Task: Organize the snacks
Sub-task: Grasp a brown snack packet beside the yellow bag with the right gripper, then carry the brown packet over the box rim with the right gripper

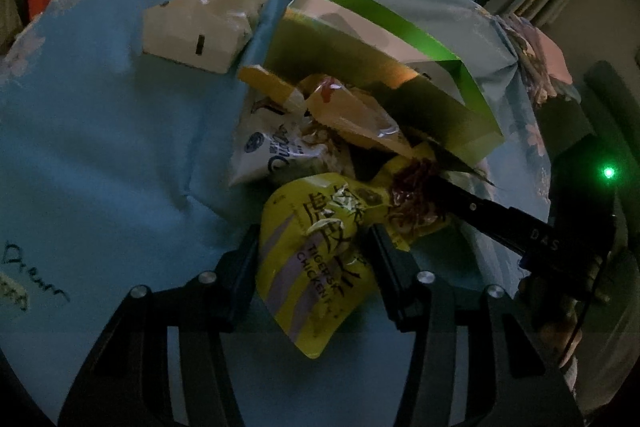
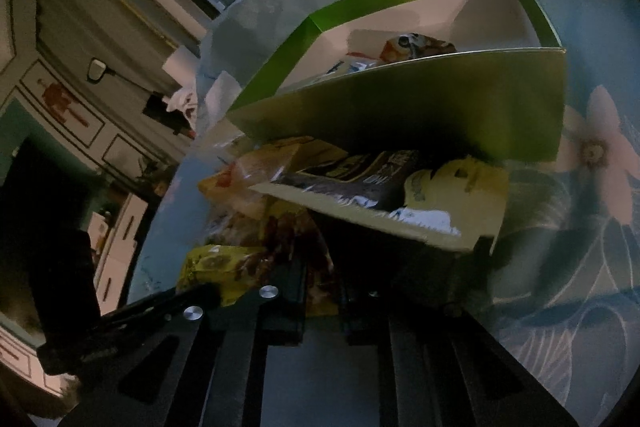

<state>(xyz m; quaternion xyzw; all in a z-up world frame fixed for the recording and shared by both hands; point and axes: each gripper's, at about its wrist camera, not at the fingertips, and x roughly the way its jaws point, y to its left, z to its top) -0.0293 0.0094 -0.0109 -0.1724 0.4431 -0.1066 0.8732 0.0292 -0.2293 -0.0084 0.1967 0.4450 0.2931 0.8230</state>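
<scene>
The left gripper (image 1: 314, 247) straddles a yellow chicken snack pouch (image 1: 316, 263), seemingly pinching it, near the green box (image 1: 400, 75).

Open blue bedcover (image 1: 100, 147) lies left of the snack pile (image 1: 320, 131), while the green box (image 1: 400, 67) wall blocks beyond it and the tissue box (image 1: 196, 31) stands far-left.

Box (image 1: 404, 27): bright green rim and outer walls, pale inside. Nearest snack pouch (image 1: 316, 267): yellow, lilac diagonal stripes, dark lettering. Packet (image 1: 276, 151) behind it: white with blue print. Packet (image 1: 352, 111) near the box: orange-yellow, red mark. Cloth (image 1: 100, 131): light blue; in the right wrist view pink flower print (image 2: 604, 151). Tissue pack (image 1: 196, 31): cream.
</scene>
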